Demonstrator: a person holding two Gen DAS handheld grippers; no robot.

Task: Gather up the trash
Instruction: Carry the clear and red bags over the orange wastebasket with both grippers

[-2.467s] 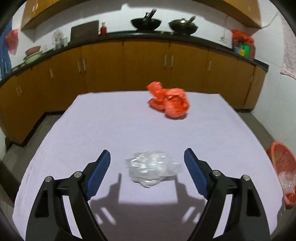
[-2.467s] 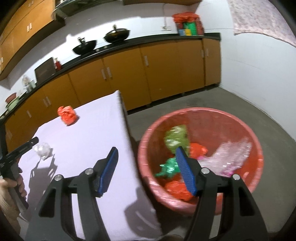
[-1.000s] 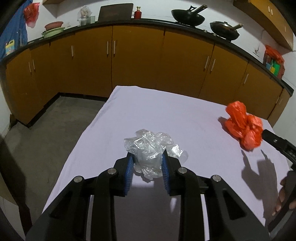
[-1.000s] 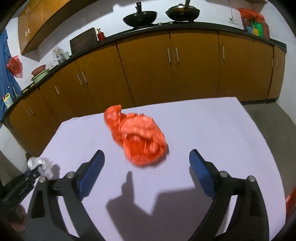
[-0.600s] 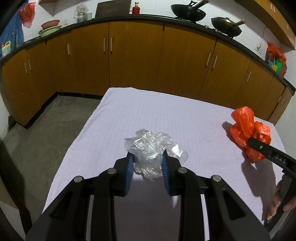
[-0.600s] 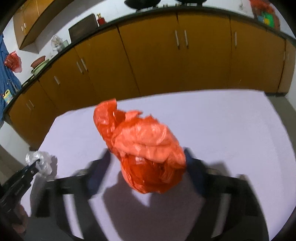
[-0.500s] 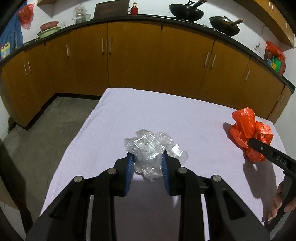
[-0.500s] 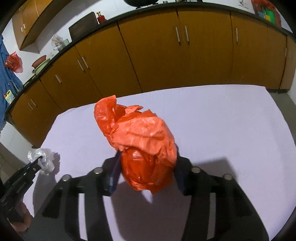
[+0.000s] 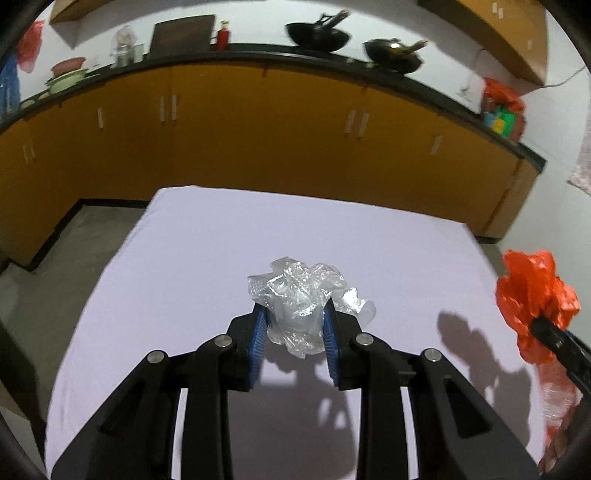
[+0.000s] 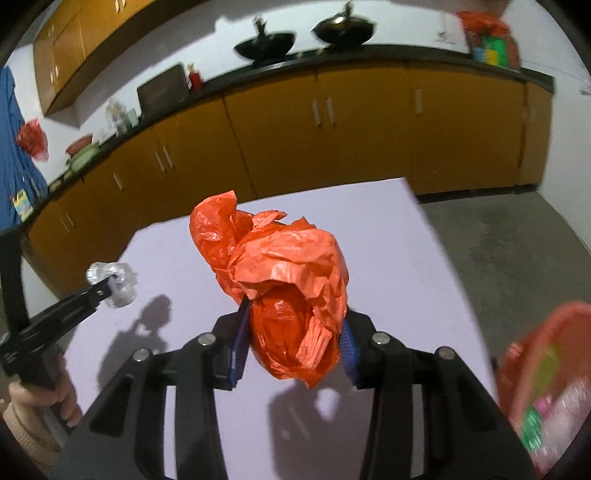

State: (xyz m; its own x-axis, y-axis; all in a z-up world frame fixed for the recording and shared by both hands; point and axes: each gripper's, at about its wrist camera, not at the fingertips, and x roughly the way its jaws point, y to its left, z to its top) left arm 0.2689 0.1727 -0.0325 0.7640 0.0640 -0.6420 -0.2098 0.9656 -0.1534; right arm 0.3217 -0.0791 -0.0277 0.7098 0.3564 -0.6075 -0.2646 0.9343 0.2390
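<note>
My left gripper [image 9: 293, 325] is shut on a crumpled clear plastic bag [image 9: 299, 295] and holds it above the white-covered table [image 9: 207, 251]. It also shows at the left of the right wrist view [image 10: 114, 284]. My right gripper [image 10: 293, 332] is shut on a crumpled orange plastic bag [image 10: 284, 288], lifted off the table [image 10: 399, 266]. The orange bag also shows at the right edge of the left wrist view [image 9: 535, 299]. A red trash basket [image 10: 532, 369] holding several pieces of trash stands on the floor at the table's right side.
Orange kitchen cabinets [image 9: 258, 140] with a dark counter run behind the table, with two woks [image 9: 317, 31] on top. Grey concrete floor [image 10: 517, 251] lies right of the table. The basket rim also shows low right in the left wrist view [image 9: 557, 417].
My right gripper has closed on the orange bag and lifted it, swinging right so the red basket comes into view. My left gripper has raised the clear bag off the table.
</note>
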